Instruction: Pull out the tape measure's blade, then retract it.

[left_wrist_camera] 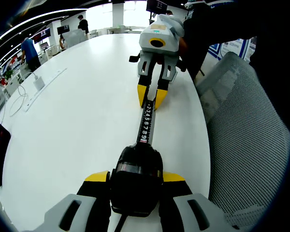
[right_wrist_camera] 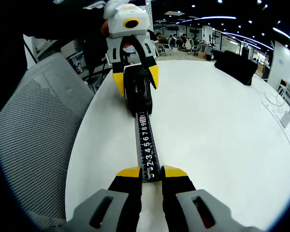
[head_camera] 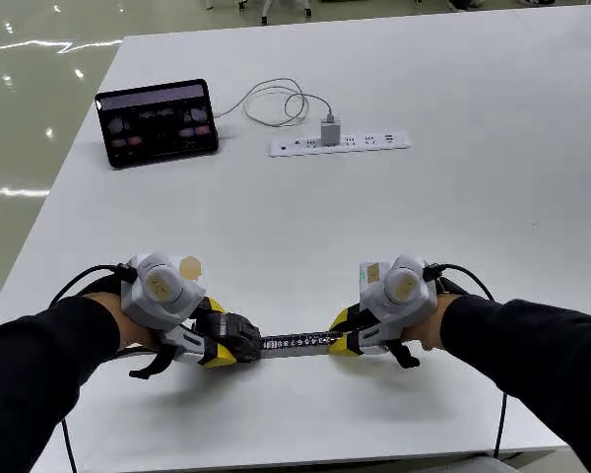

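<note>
A black tape measure case rests near the white table's front edge, and my left gripper is shut on it; in the left gripper view the case sits between the yellow-tipped fingers. A short length of numbered blade runs from the case to my right gripper, which is shut on the blade's end. In the right gripper view the blade stretches from my fingertips to the case. The left gripper view has the blade leading to the right gripper.
A dark tablet stands at the back left. A white power strip with a charger and coiled cable lies behind the grippers. A grey mesh chair stands just off the table's front edge.
</note>
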{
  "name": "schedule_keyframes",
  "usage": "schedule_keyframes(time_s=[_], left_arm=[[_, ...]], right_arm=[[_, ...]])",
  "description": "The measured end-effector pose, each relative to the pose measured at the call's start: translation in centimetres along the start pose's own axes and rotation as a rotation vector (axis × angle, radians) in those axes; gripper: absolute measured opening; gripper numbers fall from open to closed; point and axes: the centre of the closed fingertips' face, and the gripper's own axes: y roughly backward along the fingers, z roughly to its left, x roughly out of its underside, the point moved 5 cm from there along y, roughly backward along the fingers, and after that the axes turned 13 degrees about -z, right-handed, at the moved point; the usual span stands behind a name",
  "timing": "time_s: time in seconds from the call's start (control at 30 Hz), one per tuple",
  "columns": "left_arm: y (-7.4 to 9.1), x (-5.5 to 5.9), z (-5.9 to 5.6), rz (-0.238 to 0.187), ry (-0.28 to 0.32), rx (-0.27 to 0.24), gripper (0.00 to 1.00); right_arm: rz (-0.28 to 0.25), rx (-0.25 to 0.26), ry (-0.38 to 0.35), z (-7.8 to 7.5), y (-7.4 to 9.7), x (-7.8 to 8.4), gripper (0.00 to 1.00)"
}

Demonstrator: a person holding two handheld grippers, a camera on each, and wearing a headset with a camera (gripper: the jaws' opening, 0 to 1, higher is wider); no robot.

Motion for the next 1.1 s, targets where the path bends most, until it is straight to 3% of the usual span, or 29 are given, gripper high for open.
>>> schedule_keyframes(time_s=[1.1], left_arm=[[0.0, -0.1, -0.3, -0.006, -0.001, 0.008, 0.34]], right_arm=[[0.001, 0.011, -0.015, 0.1, 1.2, 0.7, 0.1]])
